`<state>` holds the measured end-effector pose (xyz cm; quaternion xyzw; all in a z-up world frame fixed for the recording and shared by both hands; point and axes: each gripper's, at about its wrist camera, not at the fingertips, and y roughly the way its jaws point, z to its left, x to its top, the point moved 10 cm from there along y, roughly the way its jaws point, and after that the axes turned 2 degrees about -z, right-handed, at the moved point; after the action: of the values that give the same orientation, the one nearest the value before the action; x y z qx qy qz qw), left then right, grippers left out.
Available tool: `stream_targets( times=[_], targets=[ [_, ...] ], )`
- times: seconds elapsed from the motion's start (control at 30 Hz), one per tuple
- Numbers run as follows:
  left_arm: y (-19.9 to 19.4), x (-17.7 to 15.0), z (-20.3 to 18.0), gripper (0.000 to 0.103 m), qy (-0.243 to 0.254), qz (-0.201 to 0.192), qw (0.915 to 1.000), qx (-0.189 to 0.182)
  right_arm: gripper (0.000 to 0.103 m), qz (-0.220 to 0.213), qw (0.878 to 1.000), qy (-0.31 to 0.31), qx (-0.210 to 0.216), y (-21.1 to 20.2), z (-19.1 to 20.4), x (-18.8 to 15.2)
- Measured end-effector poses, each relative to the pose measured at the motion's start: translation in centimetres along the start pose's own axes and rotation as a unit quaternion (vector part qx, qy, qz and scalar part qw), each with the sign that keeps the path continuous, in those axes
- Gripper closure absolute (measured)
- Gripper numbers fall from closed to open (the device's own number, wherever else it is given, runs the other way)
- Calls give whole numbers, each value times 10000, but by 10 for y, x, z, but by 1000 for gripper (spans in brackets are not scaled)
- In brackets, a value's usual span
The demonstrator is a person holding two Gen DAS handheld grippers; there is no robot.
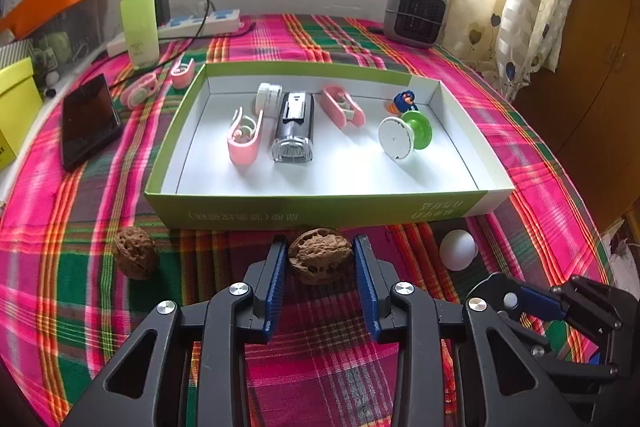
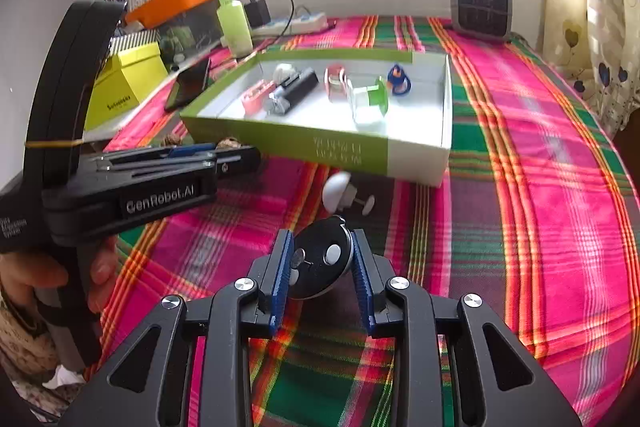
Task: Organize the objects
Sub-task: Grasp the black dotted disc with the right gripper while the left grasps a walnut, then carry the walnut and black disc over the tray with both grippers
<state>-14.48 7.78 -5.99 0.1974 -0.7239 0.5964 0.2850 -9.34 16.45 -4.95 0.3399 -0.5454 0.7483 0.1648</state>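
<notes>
The brown, wrinkled walnut (image 1: 319, 255) lies on the plaid cloth just in front of the near wall of the shallow green-and-white cardboard box (image 1: 320, 213), and the left hand-held gripper (image 1: 320, 259) has its blue ribbed pads pinched against the nut's two sides. The step in hand looks like the pick-up of loose things for the box: the grip seems made, the lift not yet begun. Further out from the box's near wall, toward its right corner, the right hand-held gripper (image 2: 322, 259) pinches a round black disc with pale buttons and a silver rim (image 2: 320, 259). A second brown walnut (image 1: 135, 257) and a white ball-shaped knob (image 1: 458, 249) wait on the cloth before the same wall, left and right of the held nut. Inside the box lie pink clips, a black device and a green-and-white spool. The next move probably calls for raising the nut clear over the near wall and setting it on bare white floor, without knocking the wall.
</notes>
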Motion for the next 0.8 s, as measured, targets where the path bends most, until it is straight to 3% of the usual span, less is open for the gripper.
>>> stream_targets(
  times=[0.8],
  targets=[
    [-33, 23, 0, 72, -22, -427, 9991, -73, 73, -323, 9993, -176, -28, -11, 5, 35]
  ],
)
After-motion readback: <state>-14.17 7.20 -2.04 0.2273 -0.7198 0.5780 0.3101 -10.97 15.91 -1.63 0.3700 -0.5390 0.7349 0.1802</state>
